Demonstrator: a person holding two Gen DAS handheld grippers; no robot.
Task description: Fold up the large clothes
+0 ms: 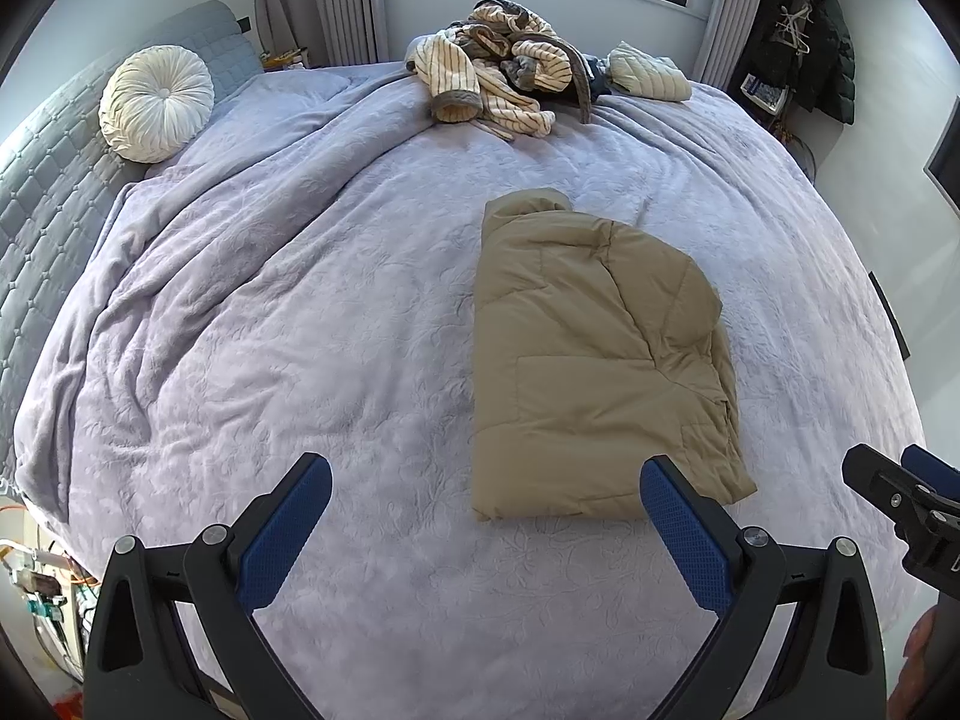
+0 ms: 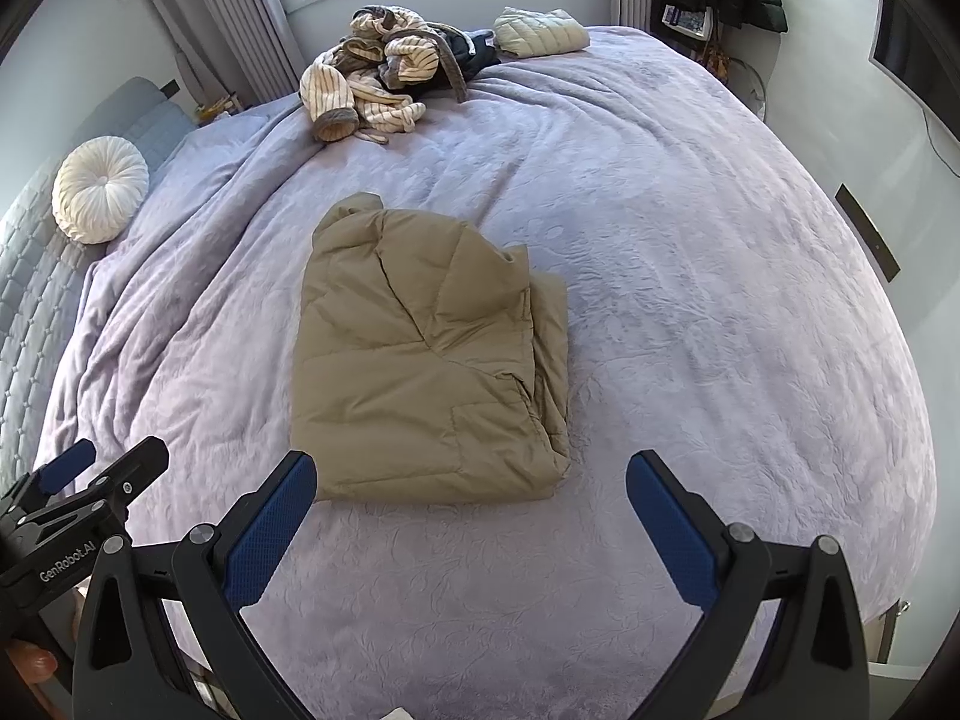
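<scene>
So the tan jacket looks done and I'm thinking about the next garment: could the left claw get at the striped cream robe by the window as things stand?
Probably not without moving. The left claw hangs open over the near edge of the lilac bedspread, while the crumpled striped cream robe lies across the bed beyond the folded tan puffer jacket.

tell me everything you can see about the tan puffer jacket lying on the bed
The tan puffer jacket is a quilted, padded garment in matte khaki fabric with stitched panel seams. It is folded into a rough rectangle, layers stacked along its right edge, collar end bunched at the far side. It lies flat on the lavender bedspread, near the bed's middle. Neither open gripper touches it, and it sits apart from the clothes pile by the window.
</scene>
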